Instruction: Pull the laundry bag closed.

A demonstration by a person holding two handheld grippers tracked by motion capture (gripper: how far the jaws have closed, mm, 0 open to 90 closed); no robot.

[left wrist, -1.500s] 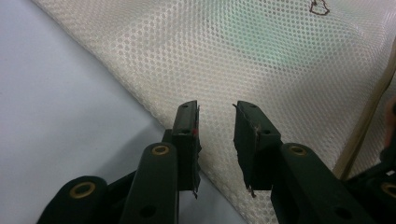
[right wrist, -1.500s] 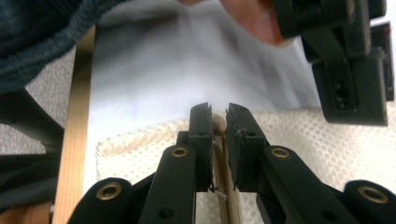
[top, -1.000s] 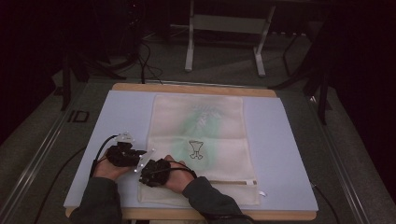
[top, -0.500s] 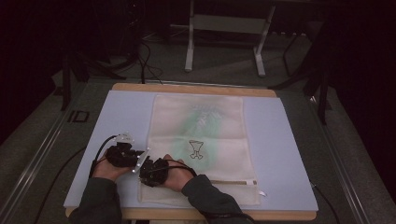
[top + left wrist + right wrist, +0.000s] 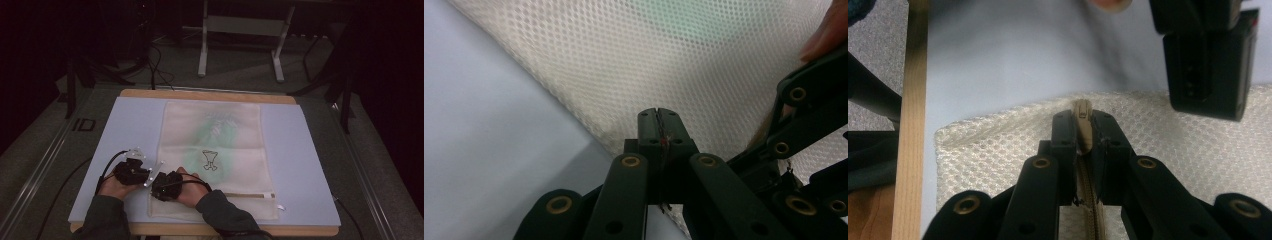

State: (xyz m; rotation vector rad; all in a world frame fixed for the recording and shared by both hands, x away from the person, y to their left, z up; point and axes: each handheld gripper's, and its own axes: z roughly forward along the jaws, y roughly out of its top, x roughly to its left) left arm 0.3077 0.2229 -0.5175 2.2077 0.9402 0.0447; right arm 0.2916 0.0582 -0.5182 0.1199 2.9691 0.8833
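On the pale blue mat [image 5: 125, 130], the soft, light mesh bag [image 5: 220, 145] bunches easily: left gripper [image 5: 659, 116] has just pinched its edge, right gripper [image 5: 1082, 125] clamps the zip pull [image 5: 1082, 131].

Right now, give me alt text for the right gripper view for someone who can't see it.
The right gripper has its two black jaws shut on the tan zipper pull at the end of a white mesh bag, which lies on a pale blue mat. The left gripper hangs at upper right, and a wooden table edge runs down the left.
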